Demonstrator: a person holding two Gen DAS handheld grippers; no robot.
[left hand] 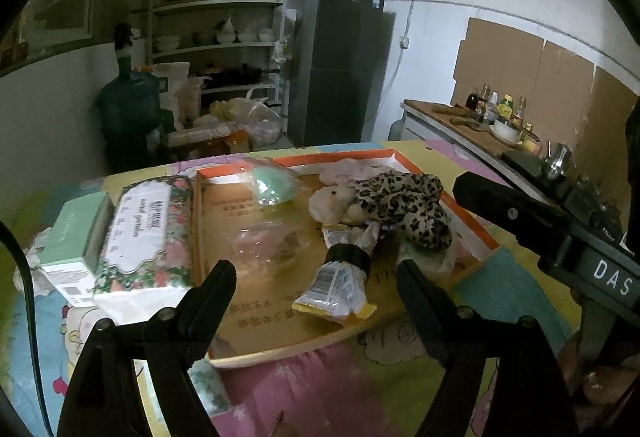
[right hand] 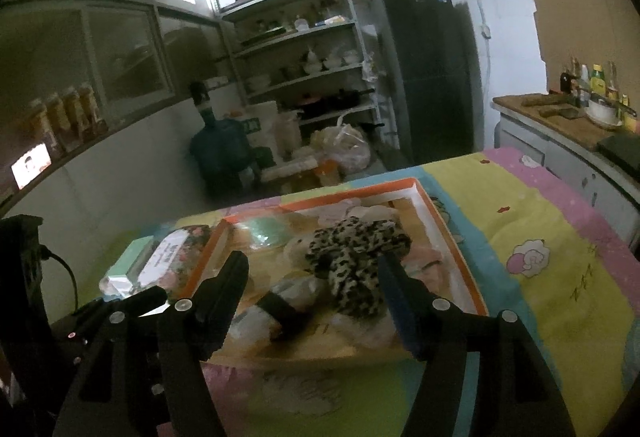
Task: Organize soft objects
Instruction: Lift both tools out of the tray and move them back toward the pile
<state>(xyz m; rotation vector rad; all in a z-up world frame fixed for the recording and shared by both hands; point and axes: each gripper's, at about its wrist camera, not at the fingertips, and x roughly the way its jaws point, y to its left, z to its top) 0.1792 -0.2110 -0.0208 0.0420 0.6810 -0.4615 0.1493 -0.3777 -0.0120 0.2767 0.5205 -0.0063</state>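
A shallow orange-rimmed tray (left hand: pixel 348 157) (right hand: pixel 452 249) lies on the table with soft things in it. A leopard-print cloth (left hand: pixel 408 205) (right hand: pixel 352 249) is heaped at its right, beside a cream plush (left hand: pixel 330 203). A bundle of yellow-white packets with a black band (left hand: pixel 340 277) (right hand: pixel 276 309) lies near the front. A green pouch in plastic (left hand: pixel 276 183) (right hand: pixel 264 231) and a pink wrapped item (left hand: pixel 264 241) sit to the left. My left gripper (left hand: pixel 316 269) is open above the tray's front, empty. My right gripper (right hand: pixel 313 259) is open too, with the leopard cloth and bundle beyond its fingers, untouched.
A floral tissue pack (left hand: pixel 140 233) and a pale green box (left hand: pixel 76 233) lie left of the tray on the patterned cloth (right hand: pixel 540 237). A counter with bottles (left hand: pixel 492 109) runs along the right. A dark fridge (left hand: pixel 336 61) and shelves (left hand: pixel 224 5) stand behind.
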